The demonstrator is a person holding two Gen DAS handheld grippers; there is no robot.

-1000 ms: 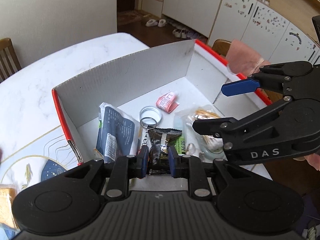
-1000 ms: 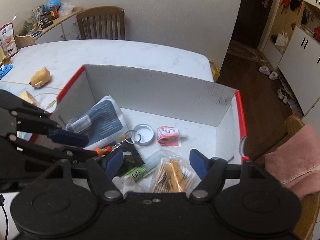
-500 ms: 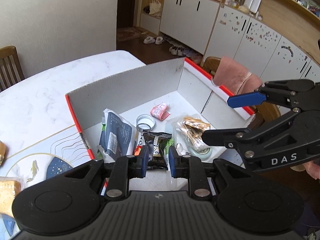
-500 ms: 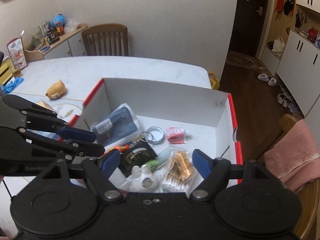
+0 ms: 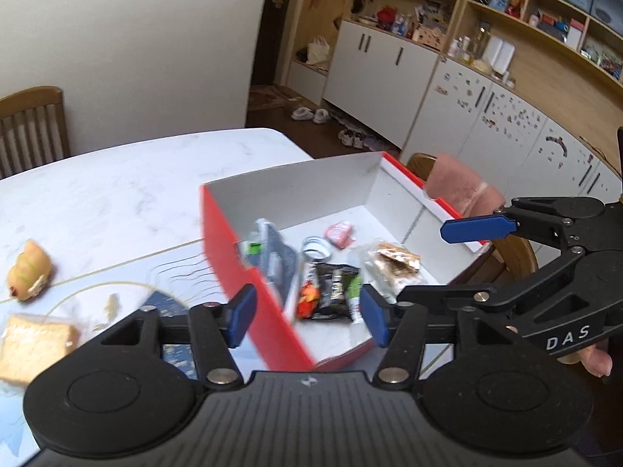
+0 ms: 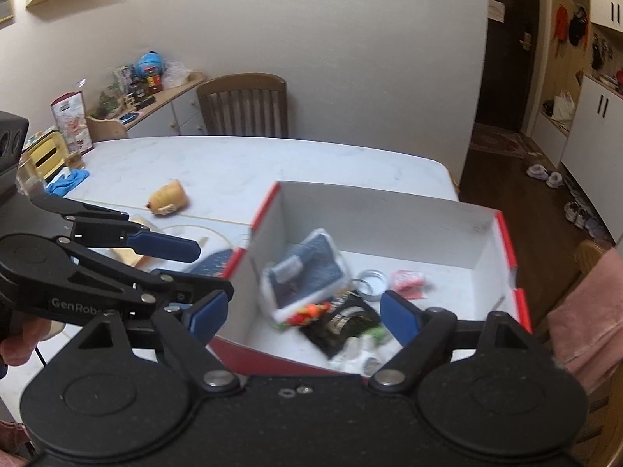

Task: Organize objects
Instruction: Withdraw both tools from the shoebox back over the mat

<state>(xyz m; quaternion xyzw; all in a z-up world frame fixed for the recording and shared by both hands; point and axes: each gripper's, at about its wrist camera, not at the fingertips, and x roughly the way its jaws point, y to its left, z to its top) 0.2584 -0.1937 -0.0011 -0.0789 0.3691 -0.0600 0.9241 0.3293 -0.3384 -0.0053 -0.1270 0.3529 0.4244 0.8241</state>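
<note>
I have both sets of jaws parted with nothing between them: the left gripper has just been spreading, the right gripper widening too, so each is free for another pick. Beyond them the red box on the table holds the gathered black packet and blue pouch, while the bread and a small toy wait outside it.

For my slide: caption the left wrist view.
Both open grippers, left and right, above the filled box.

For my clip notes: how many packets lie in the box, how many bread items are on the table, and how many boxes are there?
Packets in the box: 4 (blue-grey packet, black packet, pink packet, clear bag)
Bread items on the table: 2 (bun, wrapped slice)
Boxes: 1 (red box)
Total: 7
</note>
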